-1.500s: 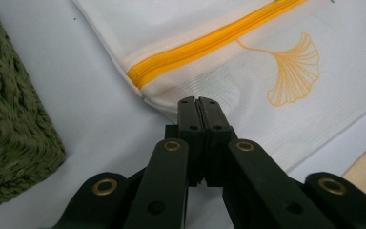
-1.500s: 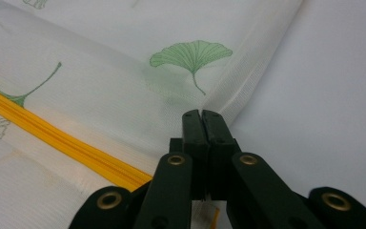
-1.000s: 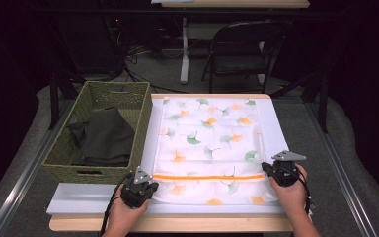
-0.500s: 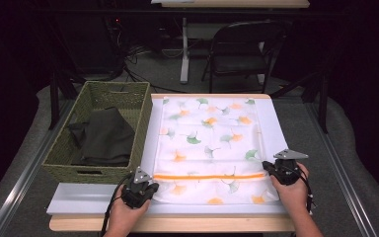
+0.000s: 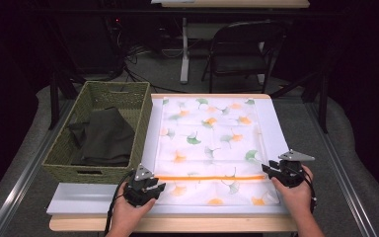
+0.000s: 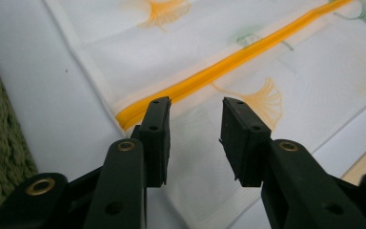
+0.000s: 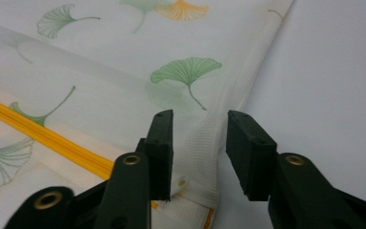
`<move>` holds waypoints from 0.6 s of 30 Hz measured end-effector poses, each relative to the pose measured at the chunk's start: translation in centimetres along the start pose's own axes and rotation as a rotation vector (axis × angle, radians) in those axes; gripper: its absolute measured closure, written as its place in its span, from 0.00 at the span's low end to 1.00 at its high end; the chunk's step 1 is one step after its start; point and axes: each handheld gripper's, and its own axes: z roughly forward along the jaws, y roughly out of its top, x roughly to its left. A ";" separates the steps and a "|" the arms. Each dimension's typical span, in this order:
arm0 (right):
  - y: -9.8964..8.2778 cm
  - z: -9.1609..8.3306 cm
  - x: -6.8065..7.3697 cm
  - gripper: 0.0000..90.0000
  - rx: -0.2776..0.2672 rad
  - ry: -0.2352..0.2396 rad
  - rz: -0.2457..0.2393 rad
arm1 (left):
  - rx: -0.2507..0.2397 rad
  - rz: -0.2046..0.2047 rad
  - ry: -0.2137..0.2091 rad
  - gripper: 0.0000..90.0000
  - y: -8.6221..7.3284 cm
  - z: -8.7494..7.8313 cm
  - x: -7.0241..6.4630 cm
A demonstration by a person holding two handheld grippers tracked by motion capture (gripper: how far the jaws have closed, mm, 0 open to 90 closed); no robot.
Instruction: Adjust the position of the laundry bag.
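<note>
A white cloth (image 5: pixel 207 133) printed with green and orange ginkgo leaves lies flat on the table, its near part folded over along an orange stripe (image 5: pixel 207 177). My left gripper (image 5: pixel 159 186) sits at the stripe's left end and my right gripper (image 5: pixel 267 169) at its right end. Both pairs of jaws have just been opening. In the left gripper view the left gripper (image 6: pixel 195 129) stands open over the cloth (image 6: pixel 248 62) beside the stripe (image 6: pixel 228 67). In the right gripper view the right gripper (image 7: pixel 200 138) is open over the cloth's hem (image 7: pixel 209 157), not pressing it.
A green woven basket (image 5: pixel 143 128) holding a dark folded cloth (image 5: pixel 106 138) stands left of the white cloth. A white board (image 5: pixel 89 200) covers the wooden tabletop (image 5: pixel 177 224). A folding chair (image 5: pixel 242 49) stands beyond the table.
Both grippers' jaws have opened and let go of the folded cloth edge, which now lies flat. The hands have stayed in place.
</note>
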 end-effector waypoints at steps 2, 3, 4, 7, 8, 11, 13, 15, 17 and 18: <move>0.0 -0.5 0.0 0.65 -0.016 0.008 0.015 | -0.018 0.001 -0.011 0.67 0.7 0.0 -0.3; 0.0 -0.7 0.0 0.64 -0.014 0.008 0.017 | -0.023 0.005 -0.018 0.67 1.0 0.0 -0.4; -0.1 -0.9 0.0 0.64 -0.019 0.009 0.017 | -0.028 0.008 -0.021 0.67 1.4 0.1 -0.6; -0.2 -1.5 0.2 0.63 -0.031 0.007 0.030 | -0.036 0.028 -0.044 0.67 2.5 0.6 -1.4; -0.2 -1.6 0.2 0.62 -0.036 0.012 0.031 | -0.036 0.028 -0.059 0.67 2.9 0.8 -1.6; -0.3 -2.1 0.5 0.61 -0.038 0.016 0.038 | -0.039 0.036 -0.099 0.65 4.0 1.6 -2.5; -0.4 -2.4 0.6 0.61 -0.041 0.017 0.043 | -0.031 0.052 -0.110 0.64 4.7 2.1 -3.1; -0.5 -2.6 0.8 0.60 -0.046 0.025 0.047 | -0.040 0.062 -0.125 0.64 5.4 2.5 -3.7; -0.5 -2.7 0.9 0.60 -0.044 0.023 0.052 | -0.041 0.065 -0.132 0.64 5.6 2.7 -3.9; -0.6 -2.8 0.9 0.60 -0.045 0.032 0.062 | -0.041 0.065 -0.132 0.64 5.6 2.7 -3.9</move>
